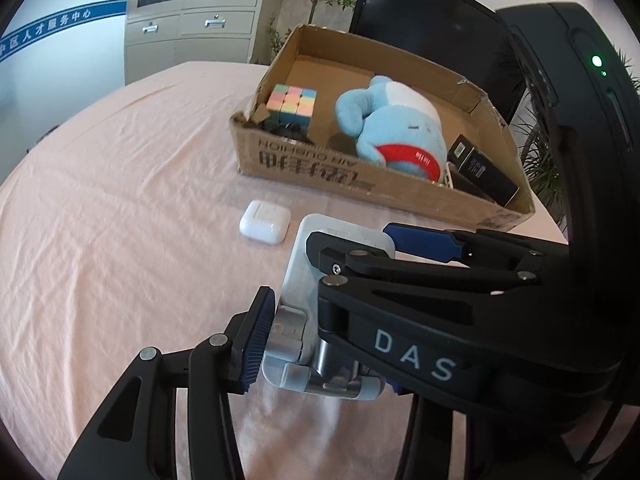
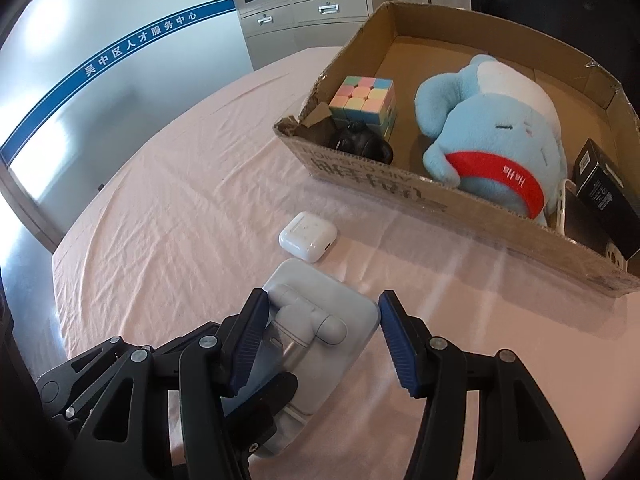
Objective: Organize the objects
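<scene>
A white folding stand with a metal hinge [image 1: 316, 292] lies on the pink tablecloth; it also shows in the right wrist view [image 2: 320, 328]. My right gripper [image 2: 324, 340] is open, its blue pads on either side of the stand. The right gripper crosses the left wrist view [image 1: 420, 276]. My left gripper's left pad [image 1: 256, 340] touches the stand's hinge end; its other finger is hidden. A white earbud case [image 1: 265, 221] lies beyond the stand, also in the right wrist view [image 2: 307, 236]. The cardboard box [image 1: 360, 184] stands behind it.
The box [image 2: 460, 208] holds a pastel cube [image 2: 366, 100], a blue plush toy [image 2: 496, 128], a black round object [image 2: 360, 144] and black boxes [image 2: 604, 192]. Cabinets [image 1: 192, 12], a plant and a dark screen [image 1: 428, 20] stand behind the table.
</scene>
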